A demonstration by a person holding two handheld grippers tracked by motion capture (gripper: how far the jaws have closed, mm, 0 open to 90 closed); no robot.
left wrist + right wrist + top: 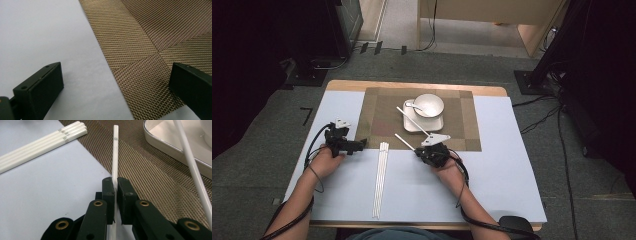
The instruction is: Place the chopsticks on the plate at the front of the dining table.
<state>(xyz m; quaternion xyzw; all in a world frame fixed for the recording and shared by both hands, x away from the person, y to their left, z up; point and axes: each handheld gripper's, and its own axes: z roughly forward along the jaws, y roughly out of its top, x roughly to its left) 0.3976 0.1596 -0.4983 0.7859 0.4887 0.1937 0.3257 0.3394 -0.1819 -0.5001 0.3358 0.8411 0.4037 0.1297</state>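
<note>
My right gripper point(114, 185) is shut on a white chopstick point(115, 150), which runs forward from the jaws over the edge of a brown woven placemat point(150, 177). In the high view this right gripper point(419, 151) sits at the placemat's near edge, and the held chopstick point(404, 141) points up and to the left. A second white chopstick point(413, 121) lies slanted across a white square plate point(412, 127). My left gripper point(361, 145) rests at the placemat's left near corner. Its jaws stand wide open with nothing between them, as the left gripper view point(115, 82) shows.
A white bowl point(429, 105) and a white spoon point(411, 105) sit on the plate. A bundle of white chopsticks point(380, 180) lies on the pale table top point(502, 170) between my hands, also seen from the right gripper point(42, 143). Dark stands and cables ring the table.
</note>
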